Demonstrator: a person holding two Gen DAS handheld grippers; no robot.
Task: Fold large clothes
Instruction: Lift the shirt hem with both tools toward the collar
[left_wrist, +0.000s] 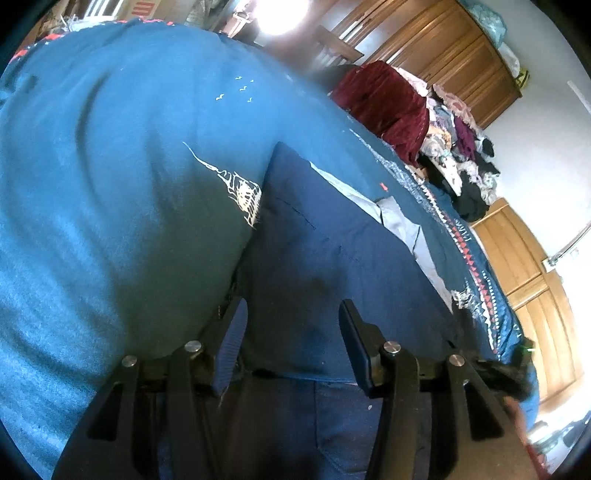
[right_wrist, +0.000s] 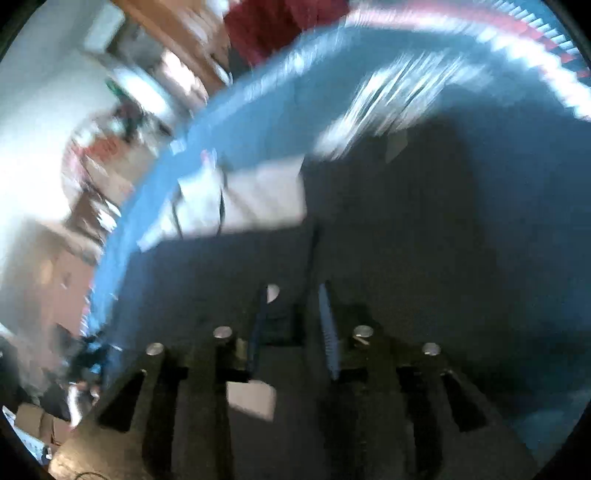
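Observation:
A large navy garment (left_wrist: 325, 251) with pale grey pocket linings (left_wrist: 399, 218) lies on the blue bedspread (left_wrist: 110, 166). My left gripper (left_wrist: 293, 332) is open and close over the garment's near edge, with one finger on either side of the dark cloth. The right wrist view is heavily motion-blurred. There my right gripper (right_wrist: 293, 325) has its fingers close together with a dark bunch of the navy garment (right_wrist: 406, 240) between them. A pale lining panel (right_wrist: 258, 199) shows just beyond the fingers.
A dark red cloth (left_wrist: 384, 107) and a heap of mixed clothes (left_wrist: 461, 158) sit at the far end of the bed. Wooden wardrobes (left_wrist: 443, 48) line the wall behind, and a wooden door (left_wrist: 532, 280) stands on the right. The bedspread has a red and white patterned border (left_wrist: 476, 266).

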